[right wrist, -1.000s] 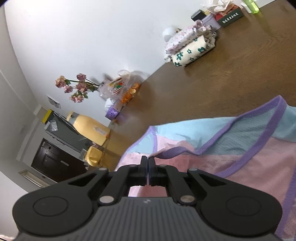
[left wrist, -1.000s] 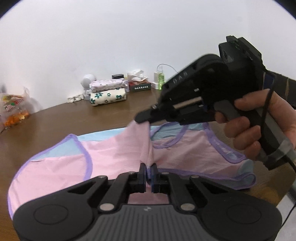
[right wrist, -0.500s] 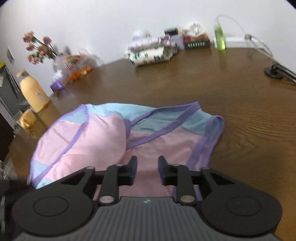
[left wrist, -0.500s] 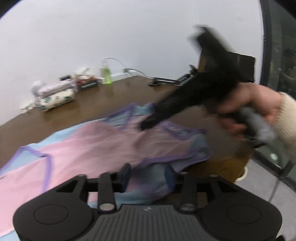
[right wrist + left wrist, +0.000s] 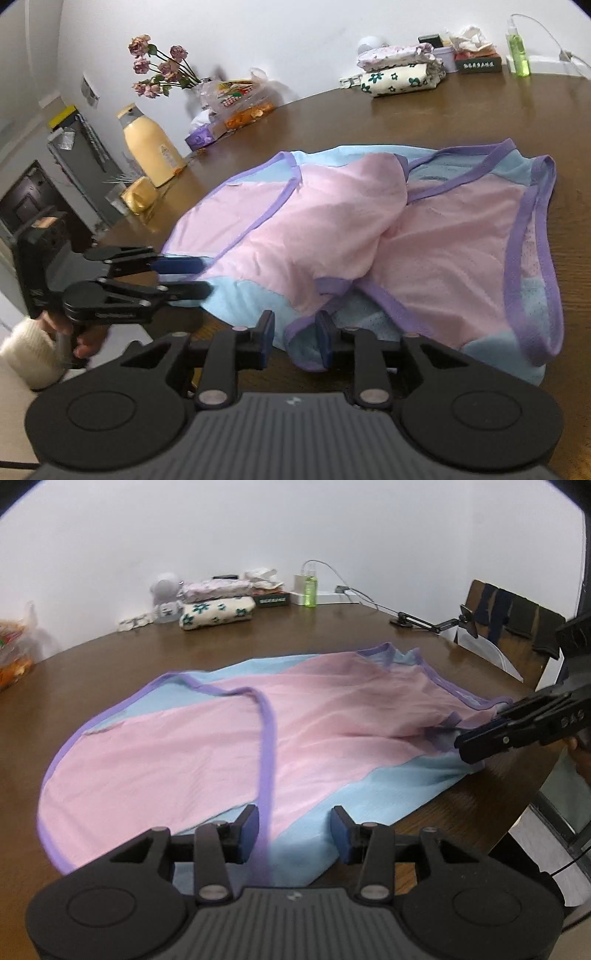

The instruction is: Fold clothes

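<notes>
Garment (image 5: 229,738) spread near table (image 5: 369,635) edge; both jaws apart, empty.

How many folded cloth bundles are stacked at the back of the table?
2: a cream flowered bundle below, and a lilac-print bundle on top of it, near the wall. More may hide behind.

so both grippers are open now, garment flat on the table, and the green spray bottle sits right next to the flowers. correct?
Not quite. The green spray bottle stands at the far right of the table beside the dark box; the flowers are far left, as the right wrist view shows. Left gripper and right gripper are open, and the garment lies on the table.
</notes>
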A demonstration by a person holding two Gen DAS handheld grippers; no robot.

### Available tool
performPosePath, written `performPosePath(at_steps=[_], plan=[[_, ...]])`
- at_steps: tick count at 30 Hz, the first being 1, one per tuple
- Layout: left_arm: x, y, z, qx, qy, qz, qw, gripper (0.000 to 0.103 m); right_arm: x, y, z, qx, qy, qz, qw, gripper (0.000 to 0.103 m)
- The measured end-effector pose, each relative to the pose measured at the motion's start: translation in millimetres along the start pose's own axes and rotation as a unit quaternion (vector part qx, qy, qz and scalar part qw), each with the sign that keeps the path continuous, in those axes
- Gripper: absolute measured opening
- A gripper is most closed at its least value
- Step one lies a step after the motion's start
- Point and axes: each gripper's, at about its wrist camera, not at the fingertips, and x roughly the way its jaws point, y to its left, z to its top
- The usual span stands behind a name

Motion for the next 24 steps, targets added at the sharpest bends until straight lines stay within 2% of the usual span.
performPosePath(at_steps=[2, 3, 4, 5, 6, 7, 10, 12, 13, 14, 15, 17, 19, 20, 22, 24], plan=[[-4, 5, -4, -0.004, 0.001, -0.004, 1.0000, 0.038, 3, 4, -5, -0.006, -0.011, -0.017, 1.000, 0.006], [-7, 8, -6, -0.007, -0.001, -0.006, 1.0000, 0.031, 4, 6, -8, -0.010, -0.013, -0.023, 1.000, 0.006], [-9, 10, -8, -0.010, -0.001, -0.010, 0.9999, 0.018, 3, 8, -11, -0.014, -0.013, -0.027, 0.999, 0.004], [-10, 14, -9, -0.019, 0.000, -0.014, 0.9997, 0.014, 2, 11, -13, -0.021, -0.012, -0.030, 0.999, 0.004], [-11, 17, -10, -0.028, 0.001, -0.019, 0.9994, 0.004, 0, 14, -14, -0.030, -0.010, -0.031, 0.999, 0.004], [-12, 21, -11, -0.036, 0.002, -0.023, 0.9991, 0.002, -2, 17, -15, -0.039, -0.009, -0.033, 0.999, 0.003], [-19, 26, -19, -0.044, -0.003, -0.033, 0.9985, 0.001, -8, 26, -18, -0.065, -0.004, -0.038, 0.997, 0.004], [-24, 25, -23, -0.036, -0.006, -0.036, 0.9987, 0.002, -13, 32, -17, -0.079, -0.006, -0.041, 0.996, 0.012], [-26, 25, -25, -0.035, -0.007, -0.035, 0.9987, 0.002, -18, 34, -11, -0.082, -0.016, -0.041, 0.996, 0.019], [-27, 25, -26, -0.035, -0.007, -0.034, 0.9988, 0.003, -21, 37, -2, -0.085, -0.028, -0.037, 0.995, 0.030], [-28, 27, -27, -0.039, -0.008, -0.033, 0.9986, 0.008, -24, 41, 11, -0.091, -0.043, -0.028, 0.995, 0.034], [-30, 30, -27, -0.048, -0.013, -0.033, 0.9982, 0.012, -20, 51, 38, -0.099, -0.068, -0.018, 0.993, 0.035], [-31, 31, -25, -0.059, -0.027, -0.040, 0.9971, 0.020, 7, 63, 76, -0.108, -0.072, -0.023, 0.991, 0.035], [-30, 31, -25, -0.062, -0.026, -0.047, 0.9967, 0.020, 28, 68, 94, -0.121, -0.061, -0.026, 0.990, 0.035], [-25, 29, -24, -0.060, -0.022, -0.052, 0.9966, 0.020, 79, 76, 126, -0.141, -0.024, -0.041, 0.989, 0.035], [-23, 28, -27, -0.053, -0.025, -0.046, 0.9972, 0.020, 131, 78, 146, -0.157, 0.017, -0.075, 0.985, 0.035]])
